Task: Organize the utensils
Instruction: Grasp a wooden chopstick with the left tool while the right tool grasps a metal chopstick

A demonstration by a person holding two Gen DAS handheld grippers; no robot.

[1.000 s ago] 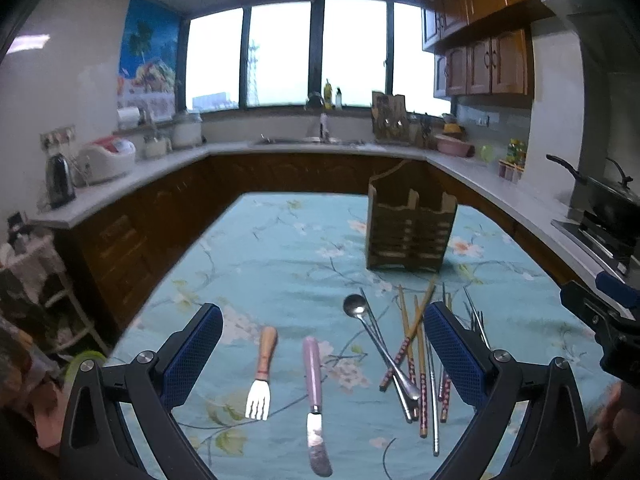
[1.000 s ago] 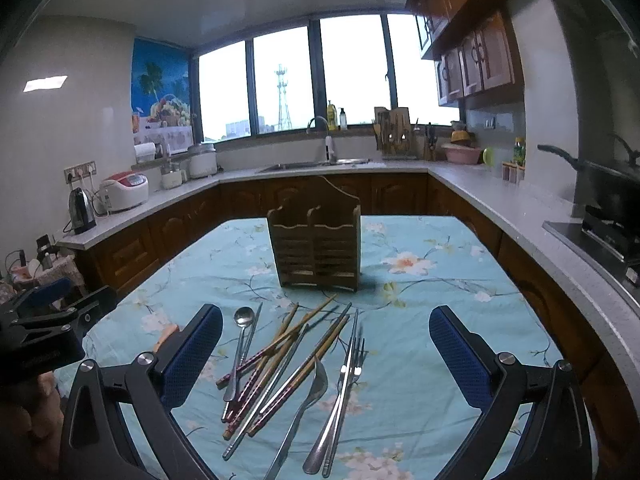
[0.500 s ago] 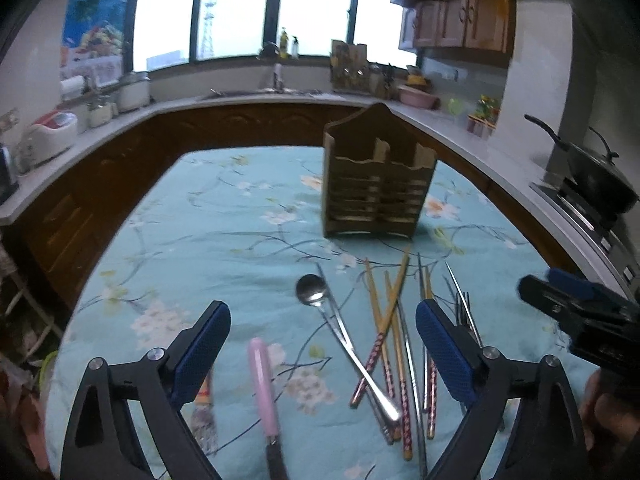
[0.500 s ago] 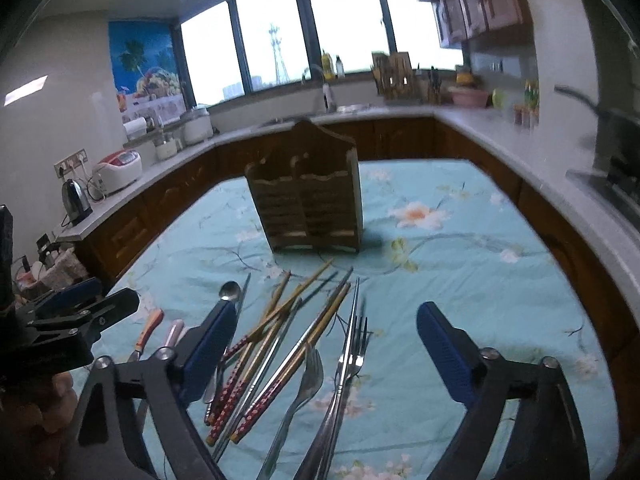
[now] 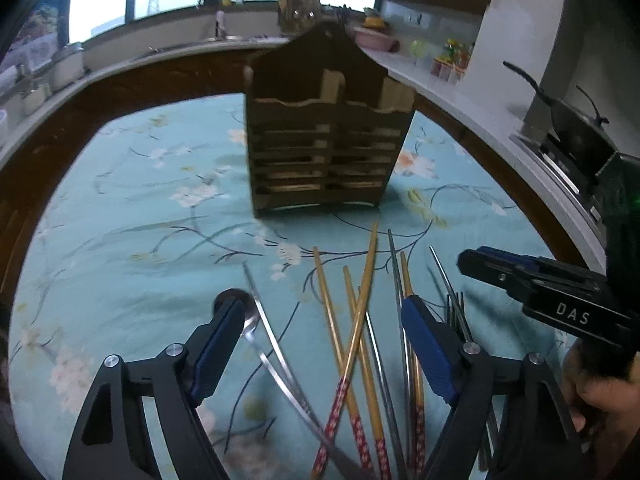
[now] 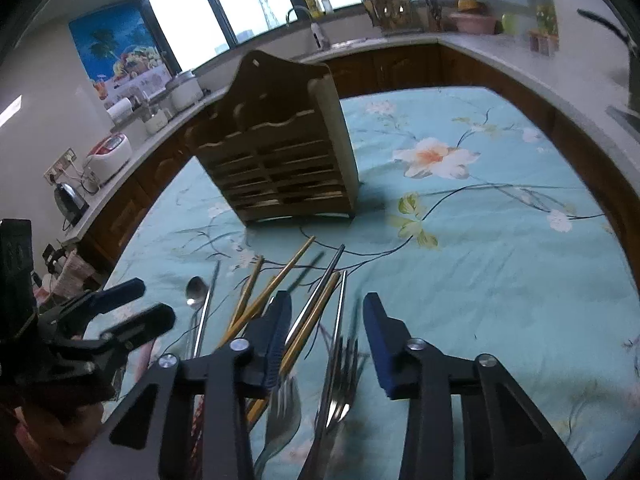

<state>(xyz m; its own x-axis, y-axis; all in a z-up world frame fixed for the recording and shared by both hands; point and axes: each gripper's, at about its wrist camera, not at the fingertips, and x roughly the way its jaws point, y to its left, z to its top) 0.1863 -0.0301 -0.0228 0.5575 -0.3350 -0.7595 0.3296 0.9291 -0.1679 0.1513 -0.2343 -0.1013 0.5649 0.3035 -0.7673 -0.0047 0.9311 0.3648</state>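
utensils [image 6: 304,320] lie heaped before the wooden holder [image 6: 280,160]; i'm picking. right gripper [image 6: 324,320] half-open above forks [image 6: 340,376], left gripper [image 5: 320,340] wide over chopsticks [image 5: 352,320]; next i descend and pinch.

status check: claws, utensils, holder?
Left claw open over chopsticks, empty. Right claw open over forks, empty. Holder upright beyond pile, nothing blocking.

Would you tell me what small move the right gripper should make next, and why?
Probably lower the right gripper a little and close on the metal forks: its jaws stand open astride them, nothing is held, and the wooden holder waits upright beyond.
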